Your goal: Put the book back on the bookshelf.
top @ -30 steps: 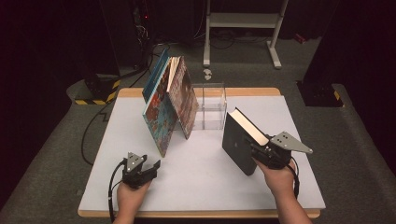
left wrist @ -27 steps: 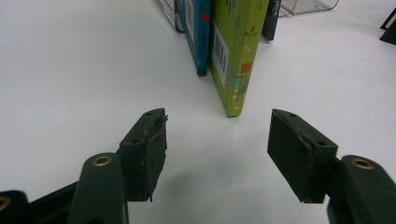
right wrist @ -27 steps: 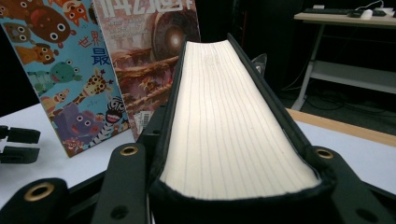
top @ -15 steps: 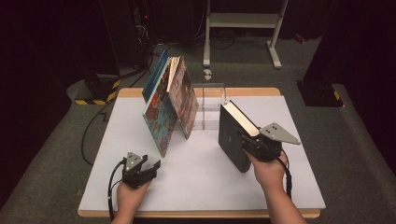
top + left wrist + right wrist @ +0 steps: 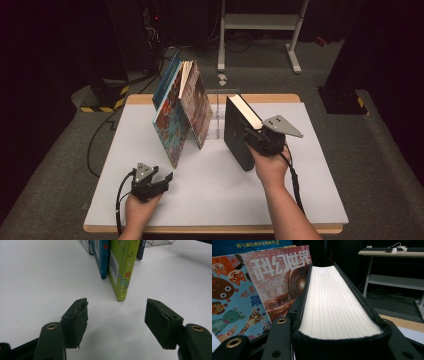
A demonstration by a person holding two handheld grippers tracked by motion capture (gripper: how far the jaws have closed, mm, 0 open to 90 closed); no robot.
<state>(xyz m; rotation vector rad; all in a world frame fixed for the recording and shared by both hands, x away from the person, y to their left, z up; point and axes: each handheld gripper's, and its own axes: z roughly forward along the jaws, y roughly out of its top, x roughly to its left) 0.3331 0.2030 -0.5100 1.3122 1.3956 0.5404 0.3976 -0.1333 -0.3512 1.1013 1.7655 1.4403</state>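
Note:
A thick black book (image 5: 237,133) with pale page edges stands upright on the white table (image 5: 300,200), and my right gripper (image 5: 260,139) is shut on its near end. In the right gripper view the page edges (image 5: 334,307) run away between both jaws of my right gripper (image 5: 334,342). Just left of it, several colourful books (image 5: 177,112) lean together. My left gripper (image 5: 152,182) rests near the table's front left, open with nothing in it. In the left gripper view, my left gripper (image 5: 116,325) faces a green book (image 5: 121,270) and a blue book (image 5: 101,257).
A clear acrylic stand (image 5: 218,107) sits behind the leaning books, close to the black book. A magazine with a red title (image 5: 282,277) and a cartoon-animal book (image 5: 234,297) stand at the left. A white frame stand (image 5: 260,30) is on the floor beyond the table.
My right gripper has carried the black book left and away from me, closer to the leaning books and the clear stand. The left gripper has stayed put.

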